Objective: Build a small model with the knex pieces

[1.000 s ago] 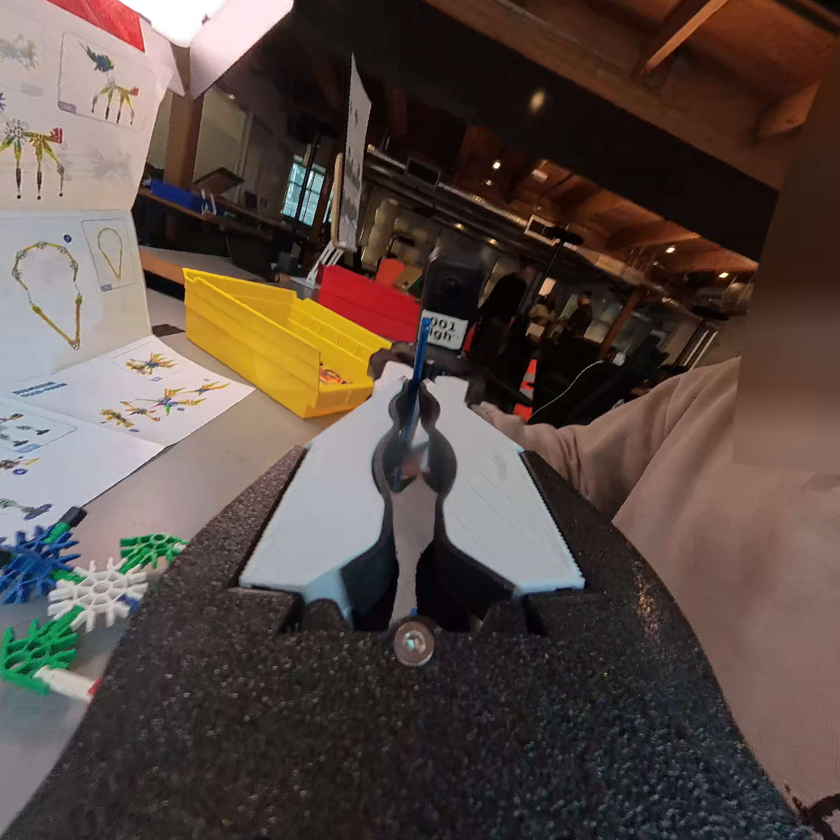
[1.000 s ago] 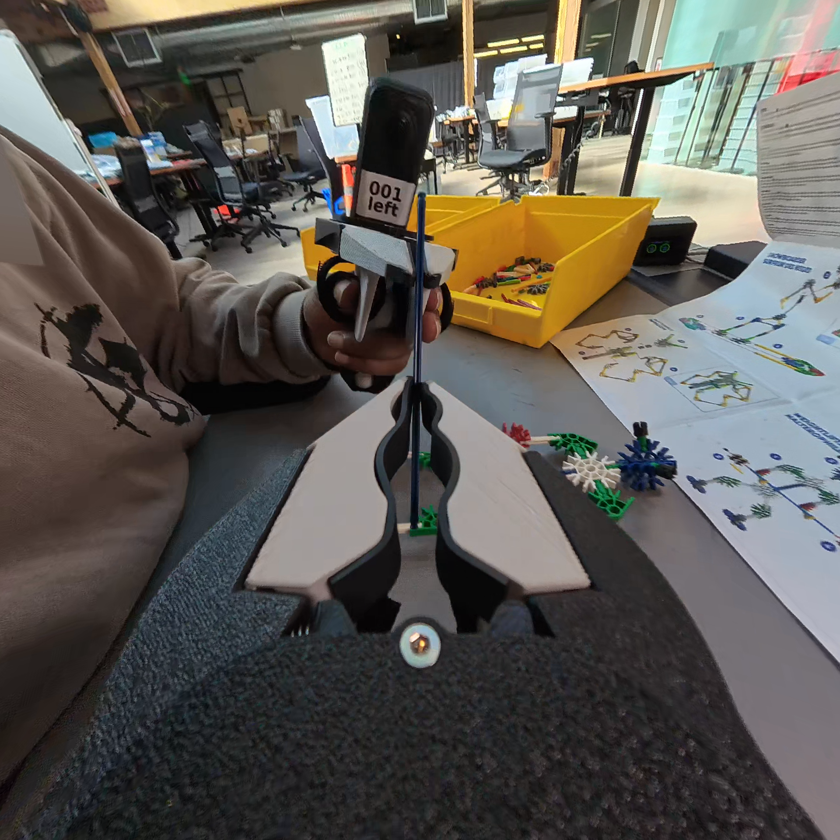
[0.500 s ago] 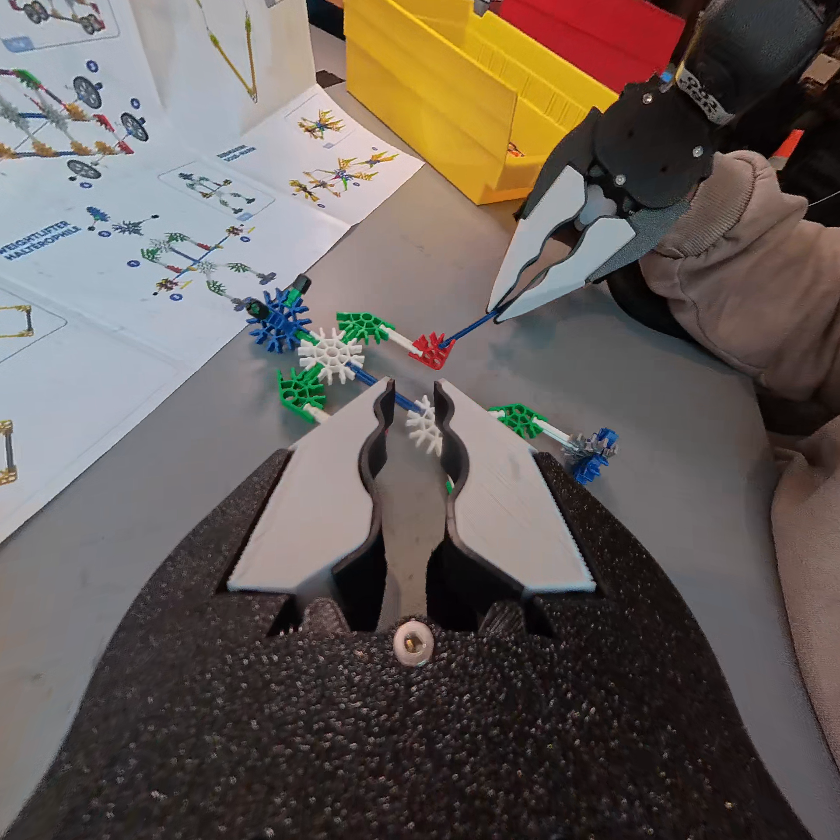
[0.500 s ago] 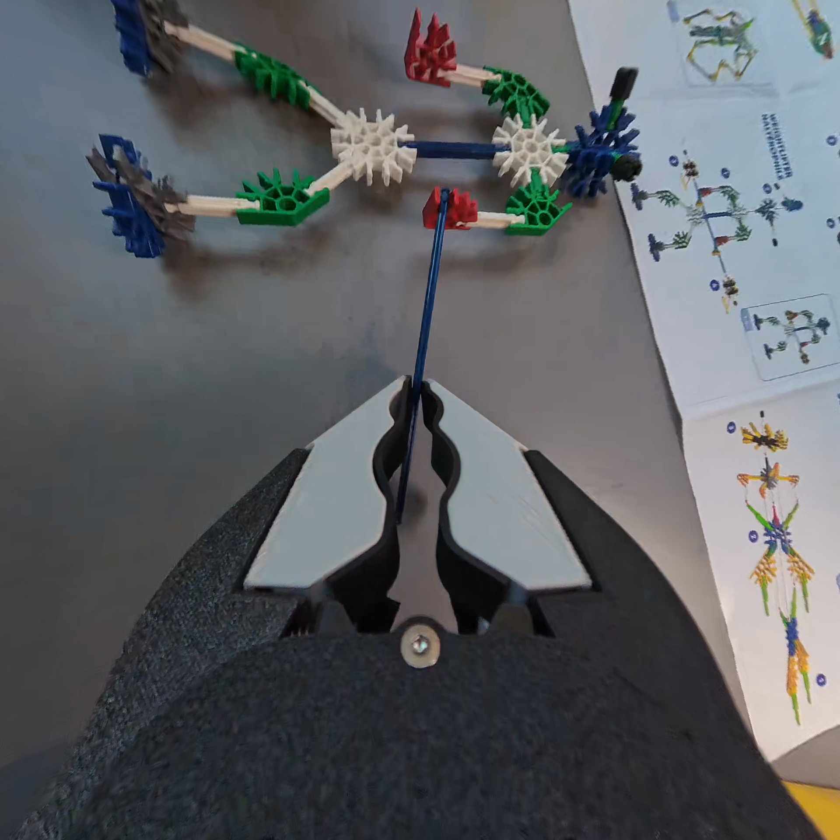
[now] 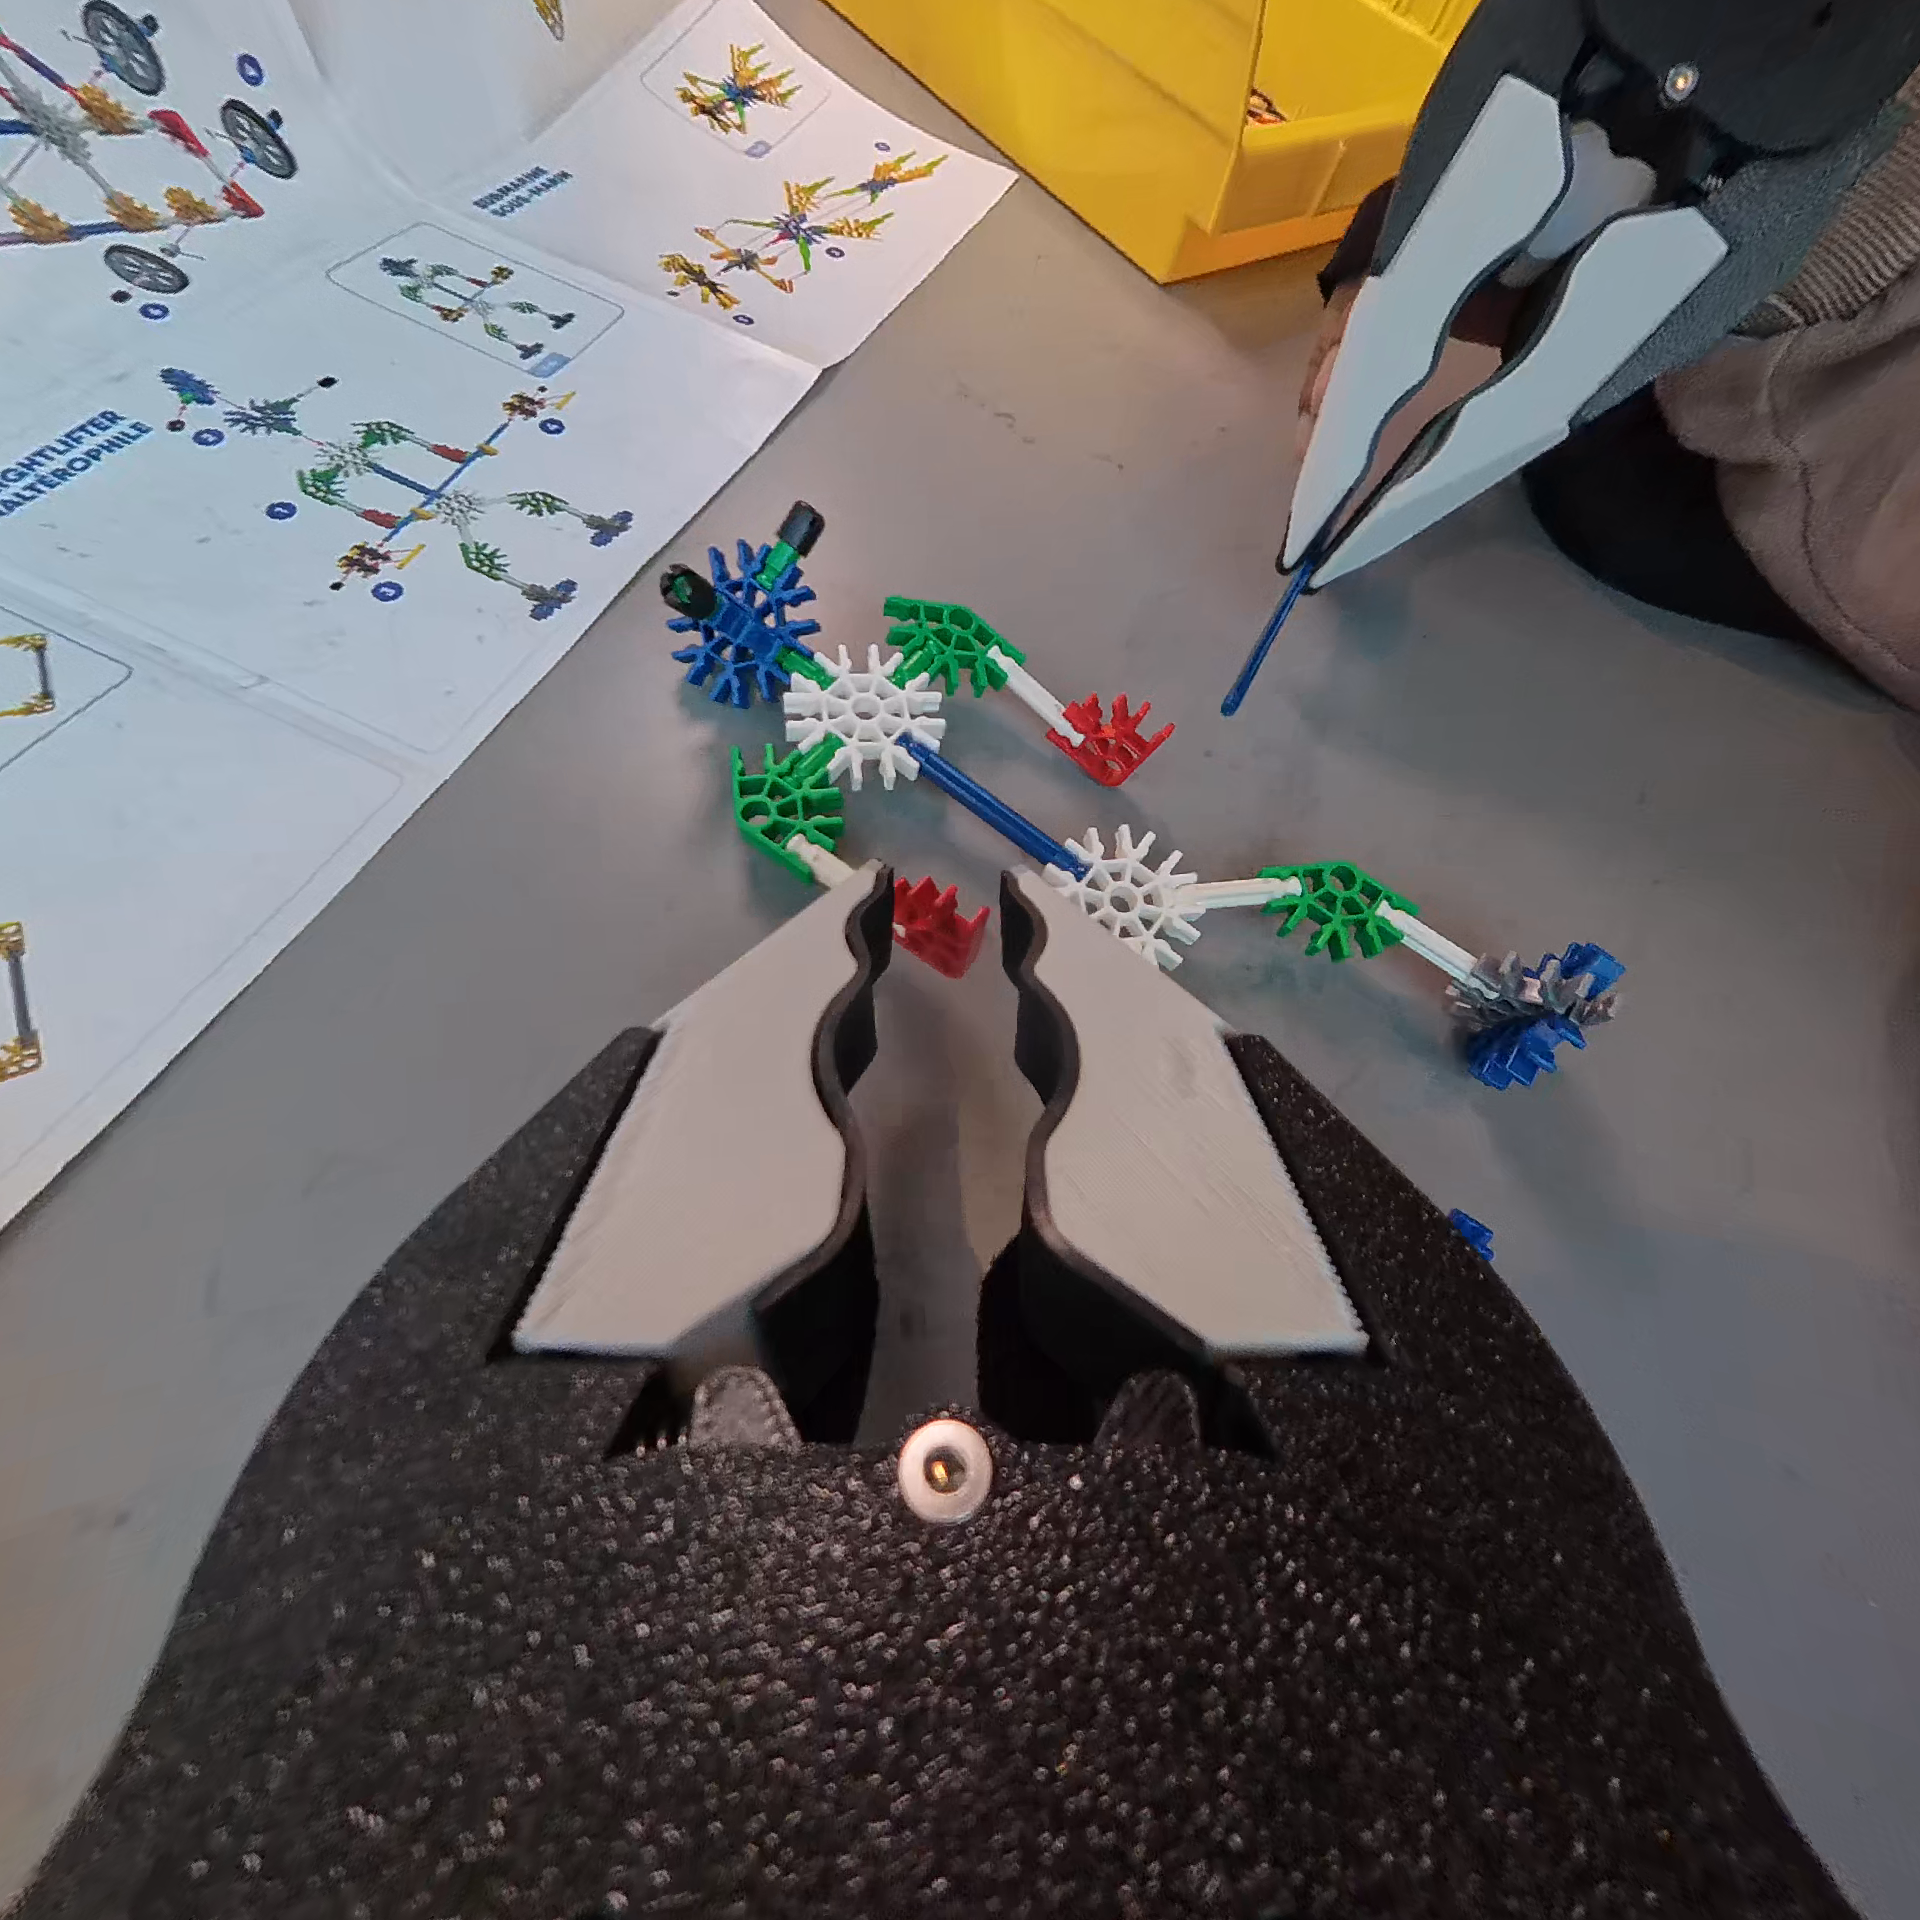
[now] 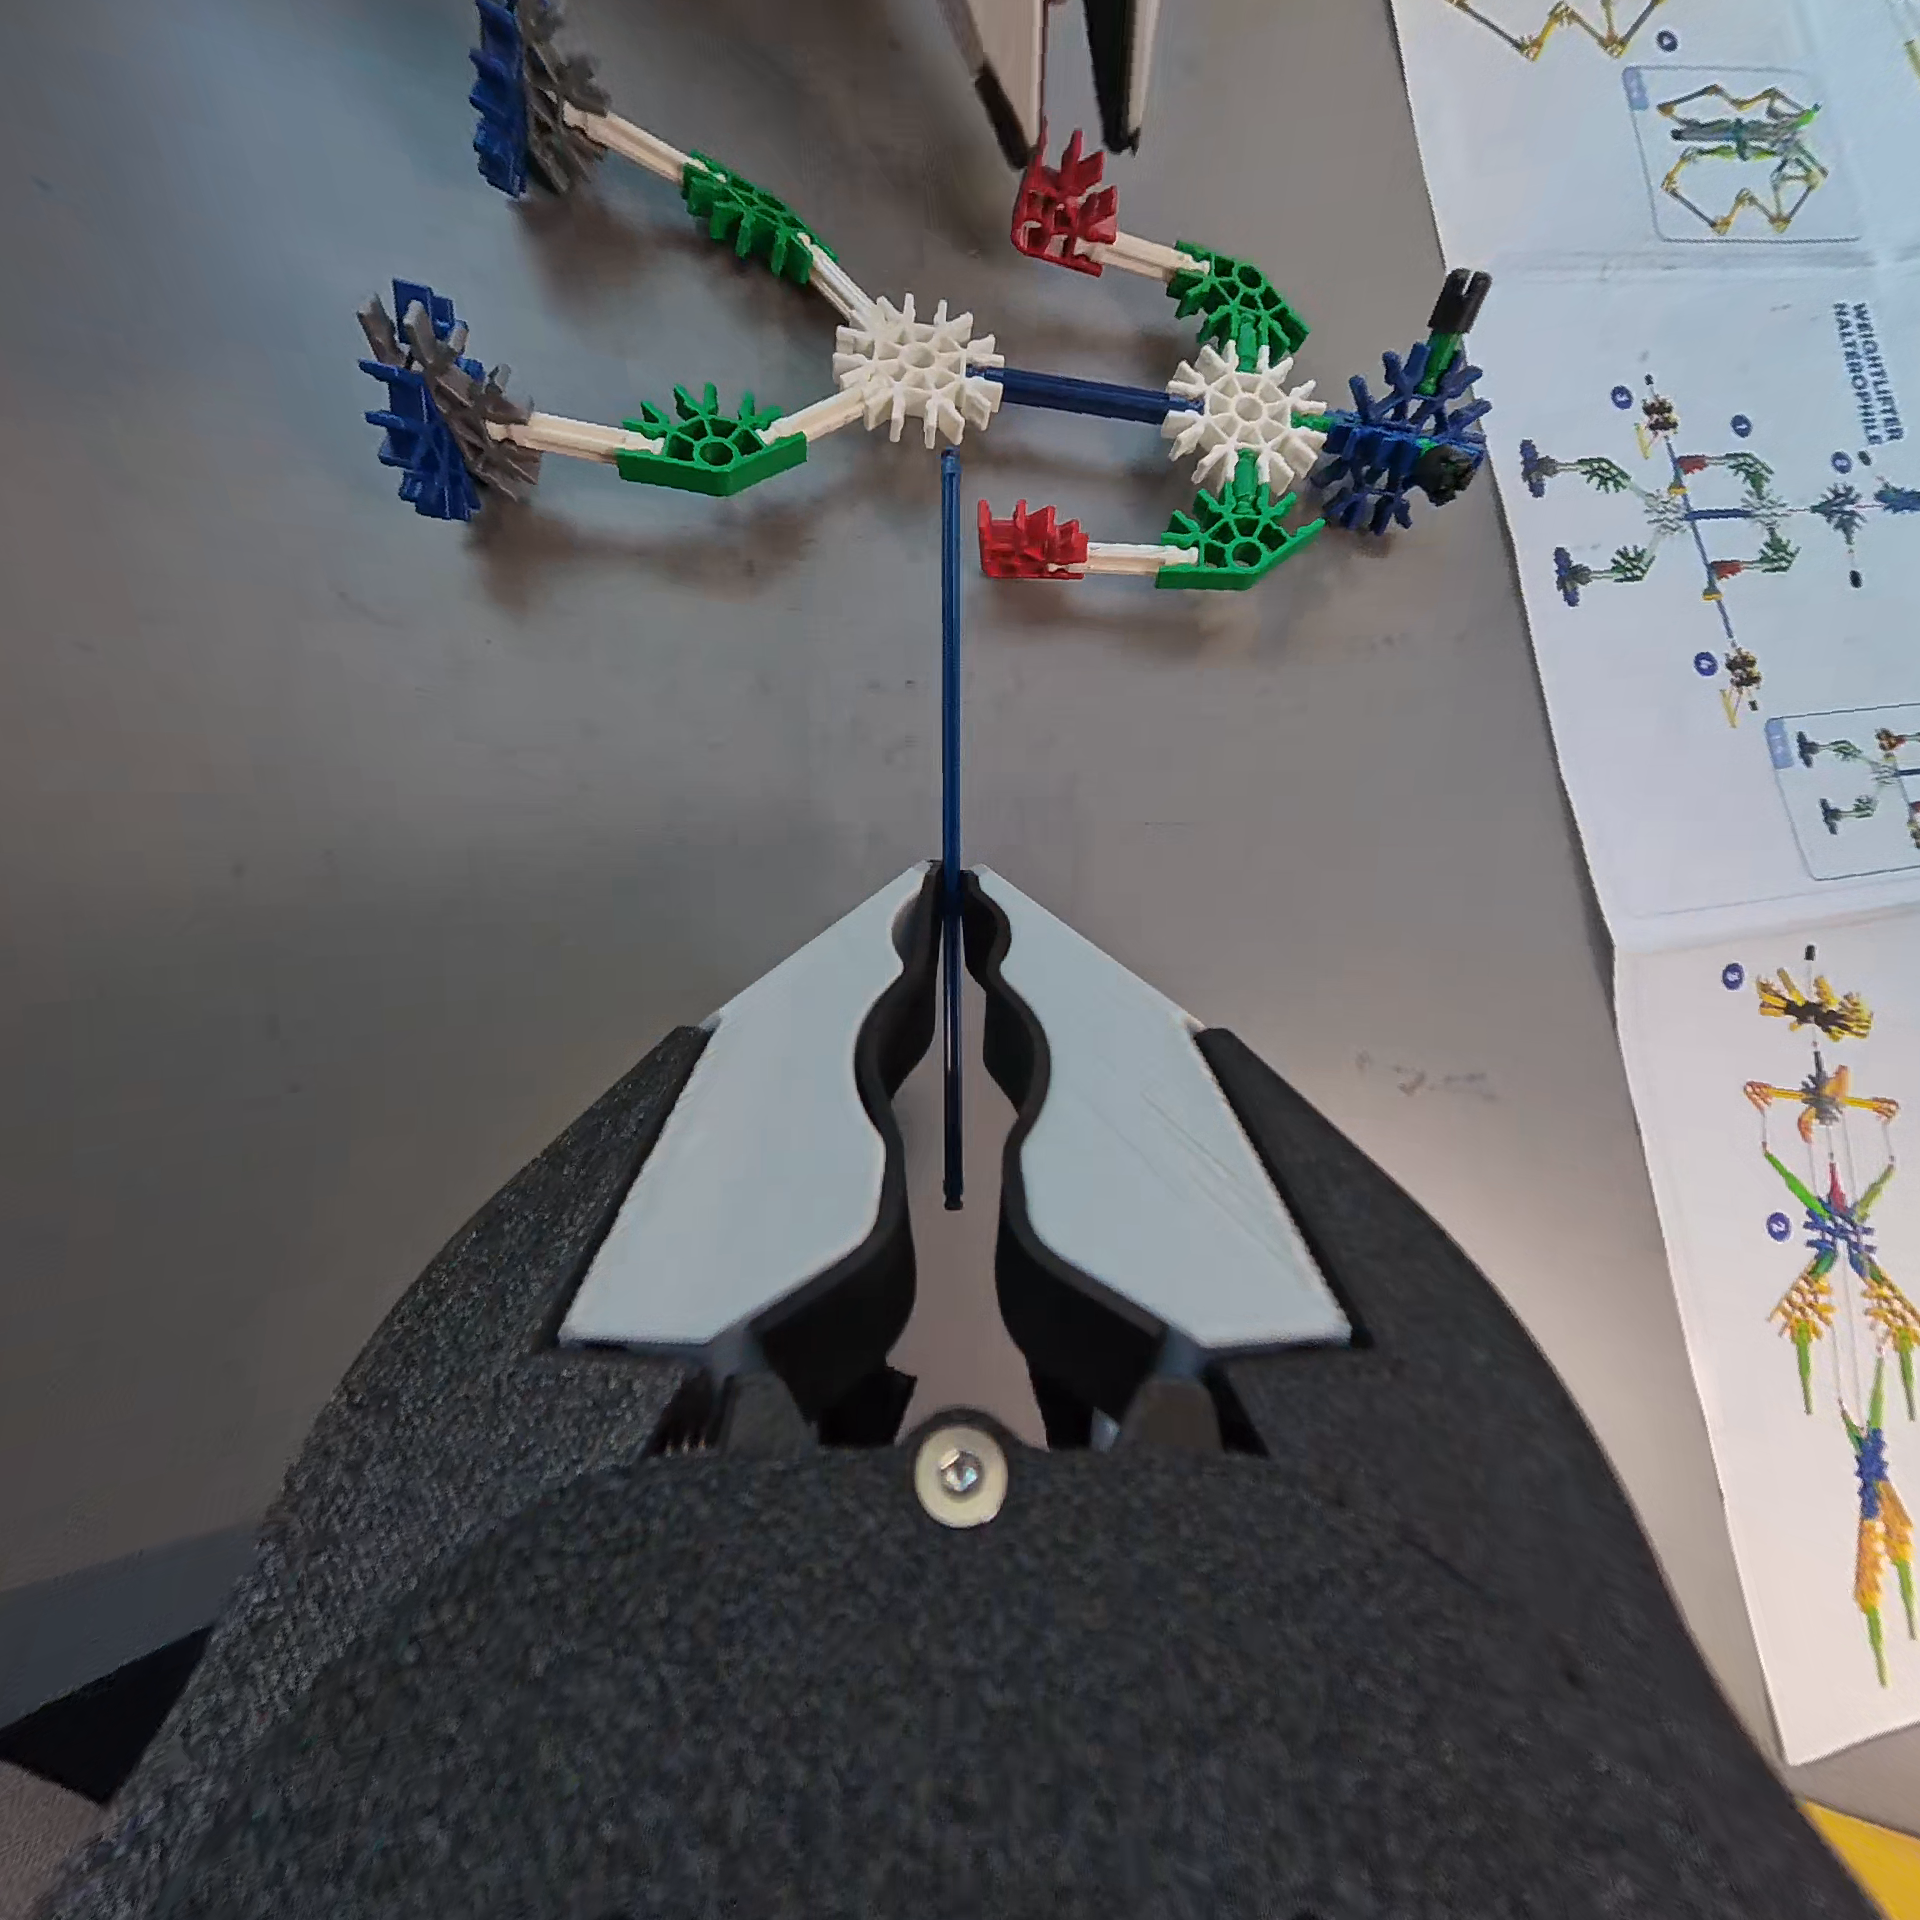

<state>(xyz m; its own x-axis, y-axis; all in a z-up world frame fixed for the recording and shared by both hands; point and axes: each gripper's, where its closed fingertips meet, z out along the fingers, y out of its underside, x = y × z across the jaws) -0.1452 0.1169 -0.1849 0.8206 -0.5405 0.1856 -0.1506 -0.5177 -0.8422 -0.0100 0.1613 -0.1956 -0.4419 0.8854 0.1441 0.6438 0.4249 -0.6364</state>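
Observation:
A toy model of white point(image 5: 862, 712), green, red and blue snowflake connectors joined by rods lies flat on the grey table point(image 5: 1351, 779). My left gripper point(image 5: 945, 894) is open and low over it. Its tips flank a red connector point(image 5: 940, 925), which also shows in the right wrist view point(image 6: 1065, 208). I cannot tell whether they touch it. My right gripper point(image 6: 951, 873) is shut on a thin blue rod point(image 6: 951, 675), which points at the model. The rod's tip ends just short of a white connector point(image 6: 920, 379), left of the other red connector point(image 6: 1029, 540). In the left wrist view the right gripper point(image 5: 1299, 566) holds the rod point(image 5: 1257, 655) above the table.
A white instruction sheet point(image 5: 312, 416) lies on the table beside the model and also shows in the right wrist view point(image 6: 1714, 520). A yellow bin point(image 5: 1143, 125) stands behind it. A person's beige sleeve point(image 5: 1818, 499) is at the right. A small blue piece point(image 5: 1470, 1236) lies by my left gripper. About 15 cm separates my left fingertips from my right.
Both grippers came down from upright to the table. The left gripper opened and shifted from the white connector to the red one. The rod's tip moved off the red connector toward the white one.

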